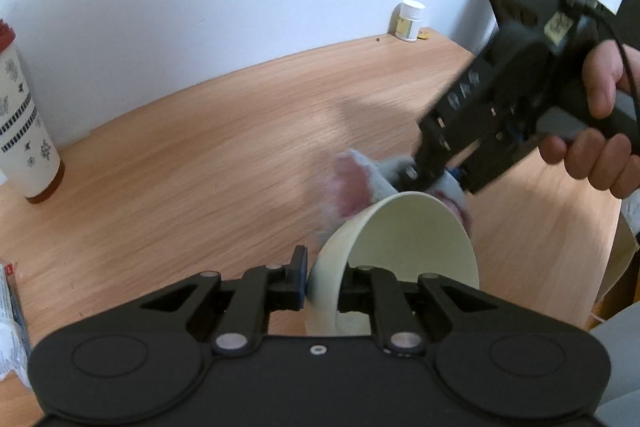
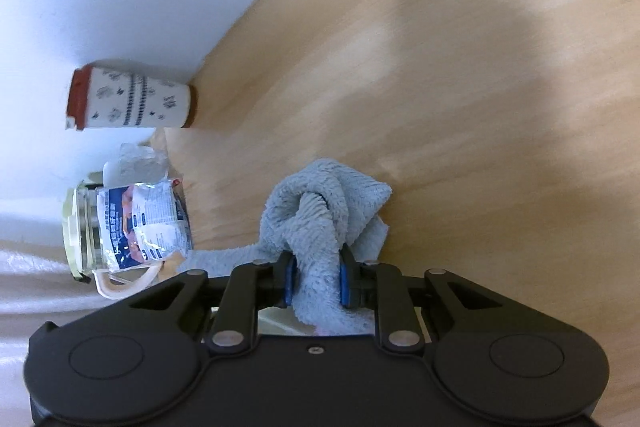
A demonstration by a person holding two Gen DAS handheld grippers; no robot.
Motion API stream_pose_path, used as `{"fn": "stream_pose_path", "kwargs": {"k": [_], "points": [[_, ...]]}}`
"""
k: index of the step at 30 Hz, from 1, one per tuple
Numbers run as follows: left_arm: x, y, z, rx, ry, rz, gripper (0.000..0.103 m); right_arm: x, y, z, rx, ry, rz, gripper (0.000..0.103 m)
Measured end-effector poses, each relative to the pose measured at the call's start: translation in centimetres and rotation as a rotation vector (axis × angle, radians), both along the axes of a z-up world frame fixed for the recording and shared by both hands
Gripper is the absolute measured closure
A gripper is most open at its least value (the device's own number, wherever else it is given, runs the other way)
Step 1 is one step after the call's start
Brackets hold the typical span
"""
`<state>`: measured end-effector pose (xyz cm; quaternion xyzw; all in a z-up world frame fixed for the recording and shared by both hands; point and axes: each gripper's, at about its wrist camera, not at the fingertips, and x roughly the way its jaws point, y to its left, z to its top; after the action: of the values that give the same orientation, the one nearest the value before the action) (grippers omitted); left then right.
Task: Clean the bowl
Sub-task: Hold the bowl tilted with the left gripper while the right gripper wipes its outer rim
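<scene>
My left gripper (image 1: pixel 325 281) is shut on the rim of a pale cream bowl (image 1: pixel 416 235), which is tilted with its opening towards the right, above the wooden table. My right gripper (image 1: pixel 434 173) comes in from the upper right, held by a hand, and is shut on a grey cloth with pink stains (image 1: pixel 360 179) just above the bowl's far rim. In the right wrist view the right gripper (image 2: pixel 316 283) clamps the bunched grey cloth (image 2: pixel 324 211) between its blue pads. The bowl is hidden there.
A patterned cup with a red lid (image 1: pixel 22 123) stands at the left by the white wall, also in the right wrist view (image 2: pixel 128 99). A small white-capped bottle (image 1: pixel 410 21) stands at the back. A glass jar (image 2: pixel 82 231) and a foil packet (image 2: pixel 144 223) lie near the table edge.
</scene>
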<state>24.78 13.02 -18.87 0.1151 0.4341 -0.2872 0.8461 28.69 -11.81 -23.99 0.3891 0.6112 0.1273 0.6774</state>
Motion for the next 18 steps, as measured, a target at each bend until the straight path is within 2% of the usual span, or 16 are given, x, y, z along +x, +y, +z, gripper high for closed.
{"fn": "stream_pose_path", "kwargs": {"k": [4, 7, 9, 11, 14, 18], "points": [[0.0, 0.3, 0.4, -0.014, 0.012, 0.023, 0.092, -1.9, -1.4, -2.0, 0.020, 0.081, -0.041, 0.081], [0.1, 0.1, 0.4, -0.016, 0.014, 0.030, 0.092, -2.3, -1.7, -2.1, 0.047, 0.107, -0.074, 0.080], [0.4, 0.0, 0.2, -0.019, 0.013, 0.041, 0.092, -1.7, -1.6, -1.6, 0.045, 0.096, -0.086, 0.080], [0.5, 0.1, 0.1, -0.025, 0.015, 0.048, 0.092, -0.4, -1.2, -0.5, 0.062, 0.049, -0.087, 0.080], [0.1, -0.2, 0.2, -0.020, 0.004, 0.048, 0.091, 1.1, -0.1, 0.8, 0.087, -0.006, -0.051, 0.080], [0.0, -0.4, 0.2, -0.024, 0.002, 0.042, 0.090, 2.1, 2.1, 1.7, 0.045, -0.056, 0.040, 0.080]]}}
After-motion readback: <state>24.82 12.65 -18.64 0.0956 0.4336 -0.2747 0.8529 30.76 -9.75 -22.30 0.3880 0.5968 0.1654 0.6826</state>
